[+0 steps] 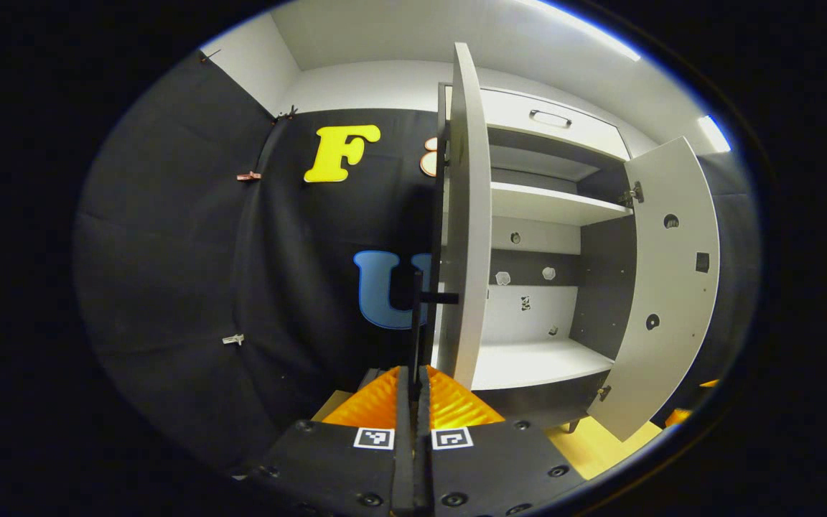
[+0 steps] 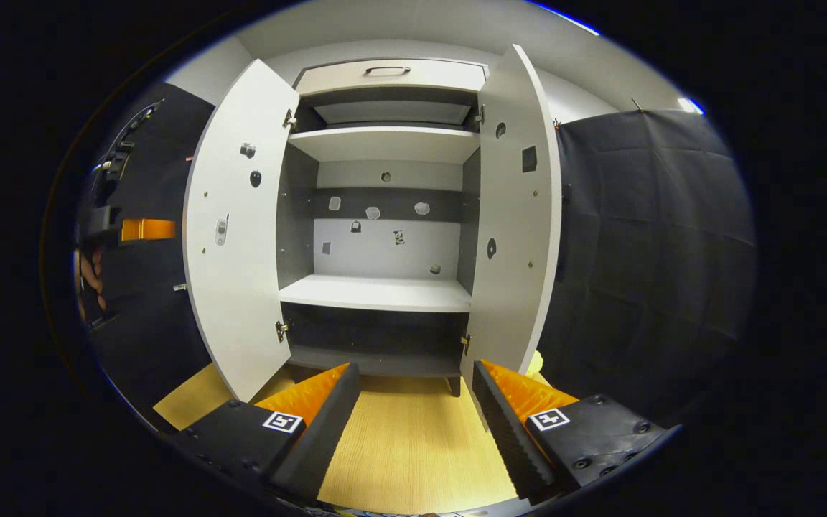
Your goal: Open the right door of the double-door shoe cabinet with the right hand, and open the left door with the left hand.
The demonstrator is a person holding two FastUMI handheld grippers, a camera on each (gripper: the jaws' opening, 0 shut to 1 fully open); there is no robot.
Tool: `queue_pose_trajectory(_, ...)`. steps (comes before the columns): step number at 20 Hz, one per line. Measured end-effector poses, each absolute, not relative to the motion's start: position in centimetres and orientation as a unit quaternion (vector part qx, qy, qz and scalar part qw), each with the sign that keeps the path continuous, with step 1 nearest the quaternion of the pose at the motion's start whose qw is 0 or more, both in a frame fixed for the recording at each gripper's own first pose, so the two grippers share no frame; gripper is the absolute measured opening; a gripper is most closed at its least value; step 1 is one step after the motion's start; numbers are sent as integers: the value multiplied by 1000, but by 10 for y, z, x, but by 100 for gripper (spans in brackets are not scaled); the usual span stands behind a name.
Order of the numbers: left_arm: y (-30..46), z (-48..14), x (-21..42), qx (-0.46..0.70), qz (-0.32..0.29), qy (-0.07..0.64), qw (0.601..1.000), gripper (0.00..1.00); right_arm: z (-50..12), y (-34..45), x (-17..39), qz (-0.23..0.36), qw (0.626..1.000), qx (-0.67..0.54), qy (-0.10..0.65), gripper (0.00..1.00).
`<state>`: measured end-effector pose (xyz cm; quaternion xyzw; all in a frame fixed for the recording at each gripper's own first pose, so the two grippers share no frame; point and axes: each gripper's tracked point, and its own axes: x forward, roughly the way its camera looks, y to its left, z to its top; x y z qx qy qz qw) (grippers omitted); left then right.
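Standing wide open, both doors of the shoe cabinet (image 2: pixel 381 215) are swung outward from its front. In the right gripper view the cabinet sits straight ahead of the right gripper (image 2: pixel 413 409), beyond its fingertips and apart from them. The left door (image 2: pixel 237 230) hangs out ahead and to the left of that gripper, and the right door (image 2: pixel 517 222) hangs ahead and slightly to its right, both showing their pale inner faces with small fittings. Between the doors are a white lower shelf (image 2: pixel 377 293), a white upper shelf (image 2: pixel 385 143), and above them a drawer front with a handle (image 2: pixel 387 70).

The right gripper's two fingers are spread far apart and grip nothing; light wooden flooring (image 2: pixel 413 445) shows in the gap between them.

In the left gripper view the left gripper (image 1: pixel 413 380) has its fingers pressed together around the thin dark vertical handle (image 1: pixel 417 316) of the left door (image 1: pixel 467 215). That door rises edge-on just ahead of the fingertips and slightly to their right. Farther ahead and to the right are the cabinet's shelves and the right door (image 1: pixel 665 287), well apart from this gripper.

At the far left edge of the right gripper view, the left gripper (image 2: pixel 137 230) appears beside the left door's outer face, with a person's hand (image 2: pixel 90 276) below it.
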<state>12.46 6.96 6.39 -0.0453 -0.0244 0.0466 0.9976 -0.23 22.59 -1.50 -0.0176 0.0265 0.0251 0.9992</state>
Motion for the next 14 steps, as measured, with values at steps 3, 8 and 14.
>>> queue_pose_trajectory(3,52,70,93,-45,73,-27,996,5,2,205,-9,42,999,-2,16,99)
queue_pose_trajectory(8,-27,57,48,-39,56,-29,997,24,27,160,-29,57,998,5,-5,98)
queue_pose_trajectory(14,-96,40,10,-36,57,-20,998,87,41,129,-42,70,997,19,-21,98)
